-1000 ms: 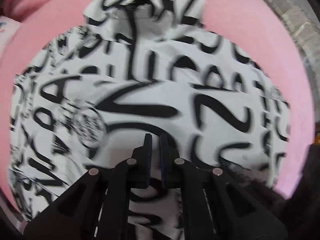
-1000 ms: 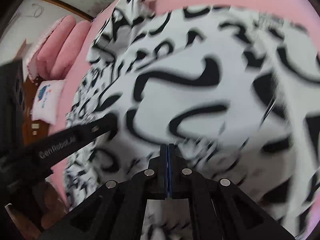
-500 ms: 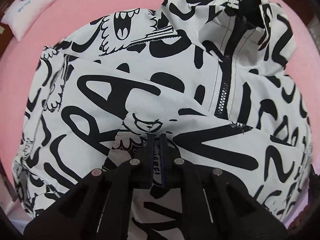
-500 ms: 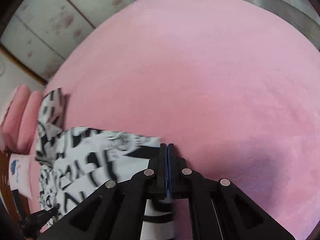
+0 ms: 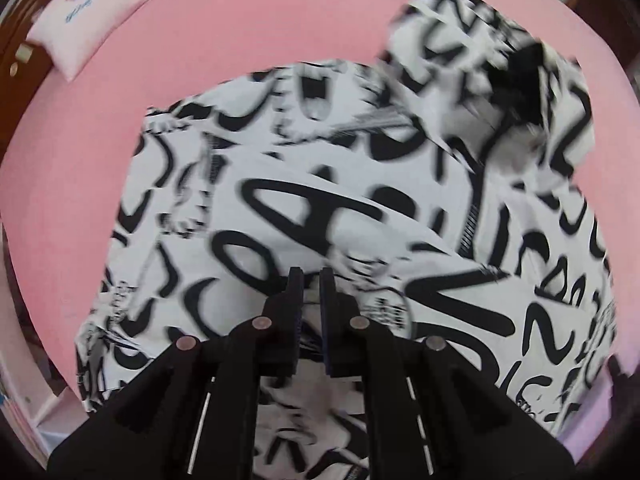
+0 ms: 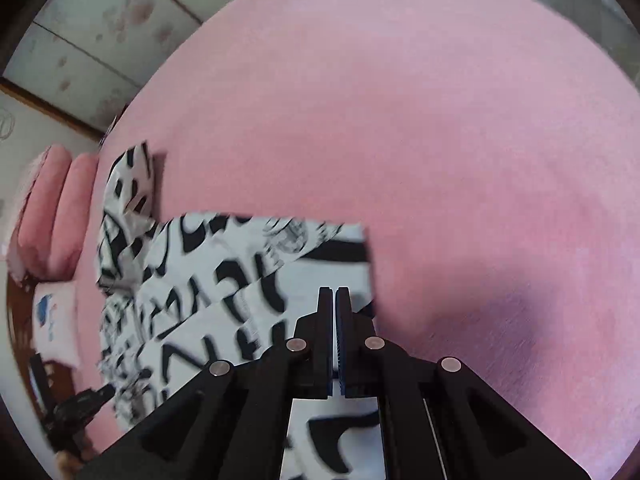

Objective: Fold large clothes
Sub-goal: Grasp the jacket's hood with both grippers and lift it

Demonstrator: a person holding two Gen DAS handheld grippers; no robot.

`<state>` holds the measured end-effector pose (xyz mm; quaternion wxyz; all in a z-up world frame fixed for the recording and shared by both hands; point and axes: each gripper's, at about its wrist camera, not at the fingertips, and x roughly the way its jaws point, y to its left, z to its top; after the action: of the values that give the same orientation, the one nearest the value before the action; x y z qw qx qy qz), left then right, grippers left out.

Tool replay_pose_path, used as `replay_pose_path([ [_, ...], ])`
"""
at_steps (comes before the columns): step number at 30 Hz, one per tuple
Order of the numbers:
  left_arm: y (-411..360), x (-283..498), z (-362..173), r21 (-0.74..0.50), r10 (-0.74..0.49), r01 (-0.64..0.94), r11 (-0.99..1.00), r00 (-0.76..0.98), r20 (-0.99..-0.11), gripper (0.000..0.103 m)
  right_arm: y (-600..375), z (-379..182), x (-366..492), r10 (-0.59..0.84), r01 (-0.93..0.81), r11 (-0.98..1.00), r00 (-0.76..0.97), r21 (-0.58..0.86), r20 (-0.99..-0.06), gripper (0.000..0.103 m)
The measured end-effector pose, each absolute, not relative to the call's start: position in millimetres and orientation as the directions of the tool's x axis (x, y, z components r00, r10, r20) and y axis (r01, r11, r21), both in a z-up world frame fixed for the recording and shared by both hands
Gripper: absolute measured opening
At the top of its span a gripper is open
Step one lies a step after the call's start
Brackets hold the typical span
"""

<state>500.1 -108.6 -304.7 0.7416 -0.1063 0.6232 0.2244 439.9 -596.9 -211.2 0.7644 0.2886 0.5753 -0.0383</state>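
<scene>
- Left wrist view: a white pillow [image 5: 94, 14] with a blue print lies at the far left corner of the pink bed [image 5: 256, 28], partly over the bed's edge.
- A white jacket [image 5: 304, 208] printed with bold black letters and cartoon figures lies spread over the middle of the bed, blurred in this view; a black zipper [image 5: 472, 216] runs down its right part and a bunched, darker collar area sits at the far right.
- The left gripper [image 5: 311, 280] points steeply down over the jacket's near edge; its jaws stand nearly together with only a narrow gap, and printed cloth shows in that gap and behind the tips. Whether the pads actually pinch the cloth I cannot tell.
- Right wrist view: pink bolsters [image 6: 56, 216] and the same pillow [image 6: 54, 320] lie at the left end of the bed [image 6: 400, 120], with a pale wall panel beyond.
- The jacket [image 6: 224, 288] covers the left near part of the bed; its straight right edge ends just left of bare pink sheet.
- The left gripper [image 6: 84, 402] shows small and dark at the jacket's lower left edge.
- The right gripper [image 6: 334, 292] is closed tight, tips over the jacket's right edge; white cloth shows below the jaws, but a grip on it cannot be confirmed.
</scene>
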Motion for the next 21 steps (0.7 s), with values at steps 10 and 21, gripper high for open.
replay_pose_path([
  [10,-28,541,-274,0.08,0.081,-0.273,0.959,-0.008,-0.997,0.006,-514,-194,515,0.458,0.172,0.86,0.15,0.48,-0.876,0.013],
  [21,-21,679,-253,0.15,0.151,0.009,0.989,-0.07,-0.986,0.048,-439,-138,657,0.545,0.109,0.812,0.21,0.574,-0.811,0.041],
])
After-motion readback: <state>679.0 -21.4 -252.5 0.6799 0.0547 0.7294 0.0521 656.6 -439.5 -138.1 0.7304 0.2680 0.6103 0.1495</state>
